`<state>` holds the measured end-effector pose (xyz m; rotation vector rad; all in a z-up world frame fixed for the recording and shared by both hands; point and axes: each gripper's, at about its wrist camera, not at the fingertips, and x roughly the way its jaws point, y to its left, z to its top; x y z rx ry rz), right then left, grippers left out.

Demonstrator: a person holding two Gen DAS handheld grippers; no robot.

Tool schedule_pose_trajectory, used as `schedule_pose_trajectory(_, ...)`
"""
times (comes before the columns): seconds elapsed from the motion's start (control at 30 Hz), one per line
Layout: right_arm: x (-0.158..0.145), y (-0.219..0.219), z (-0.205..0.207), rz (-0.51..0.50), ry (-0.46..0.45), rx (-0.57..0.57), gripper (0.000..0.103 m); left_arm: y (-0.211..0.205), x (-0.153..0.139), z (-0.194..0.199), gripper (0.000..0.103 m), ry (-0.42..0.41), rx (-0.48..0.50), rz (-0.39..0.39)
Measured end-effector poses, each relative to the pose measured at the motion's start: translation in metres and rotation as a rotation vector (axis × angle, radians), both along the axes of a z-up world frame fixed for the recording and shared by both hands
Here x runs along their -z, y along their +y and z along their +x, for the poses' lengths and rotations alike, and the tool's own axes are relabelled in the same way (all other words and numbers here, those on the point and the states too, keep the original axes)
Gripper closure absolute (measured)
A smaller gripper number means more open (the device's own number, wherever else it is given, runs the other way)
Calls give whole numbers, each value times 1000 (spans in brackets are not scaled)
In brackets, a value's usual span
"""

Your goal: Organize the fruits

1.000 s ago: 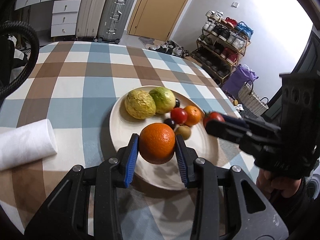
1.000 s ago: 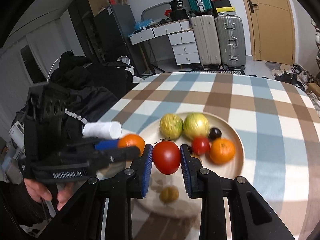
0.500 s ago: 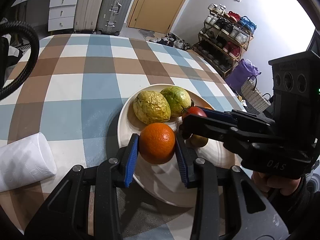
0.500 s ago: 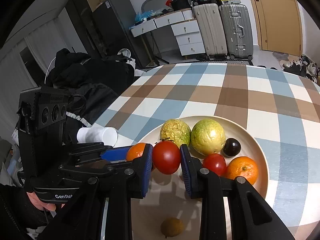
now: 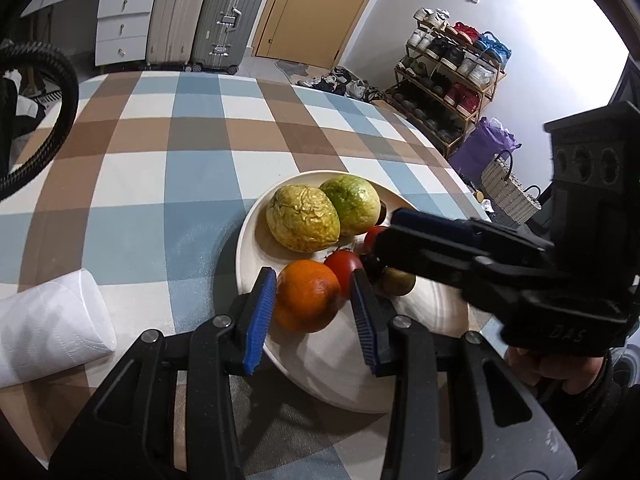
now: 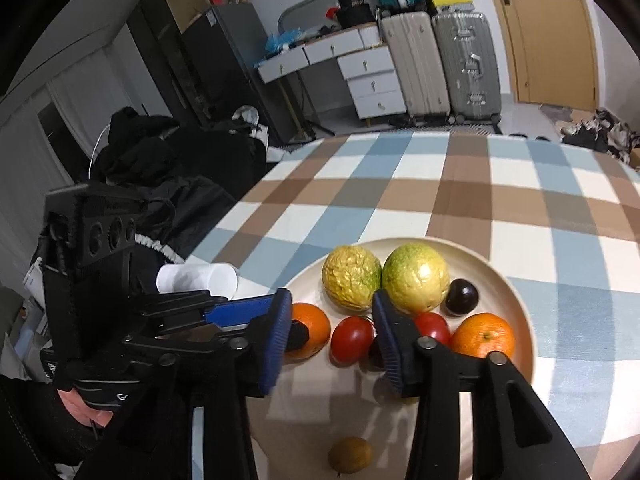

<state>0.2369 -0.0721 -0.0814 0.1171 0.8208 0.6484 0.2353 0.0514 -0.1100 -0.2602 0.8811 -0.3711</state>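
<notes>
From my feed, the plate (image 6: 516, 300) sits on the tabletop (image 5: 160, 168) with all the fruit on it. At its far side two passion fruits (image 6: 351, 276) lie side by side, a plum (image 6: 462, 297) just right of them. Nearer, an orange (image 5: 308, 296) touches a tomato (image 5: 343, 266). A paper roll (image 5: 48, 328) lies on the tabletop left of the plate.

Round table (image 5: 168, 184) under a checked cloth of blue, brown and white squares. Directly on the cloth: a cream plate (image 5: 248, 256) of fruit toward the near right edge as seen from the left wrist camera, and a white paper roll (image 5: 48, 324) lying on its side, apart from the plate at the near left. Same plate (image 6: 516, 312) and roll (image 6: 196, 278) visible from the right wrist camera.
</notes>
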Motion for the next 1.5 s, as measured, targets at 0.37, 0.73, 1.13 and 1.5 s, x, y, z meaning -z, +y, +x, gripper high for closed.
schedule_pose_trajectory(0.37,-46,-47,-49,100,-148,106,21,-1,-31,-36,43,-63,-62,35)
schedule_pose_trajectory(0.73,-93,-90,-121,153,-372,222,1,-16,-103,-99,13,-301,-215,114)
schedule_pose_trajectory(1.13,-113,-108,-184,144,-540,307,0,-30,-146,-175,1,-520,-289,127)
schedule_pose_trajectory(1.5,-105,-102,-223,114,-674,340,0,-31,-137,-216,1,-584,-328,172)
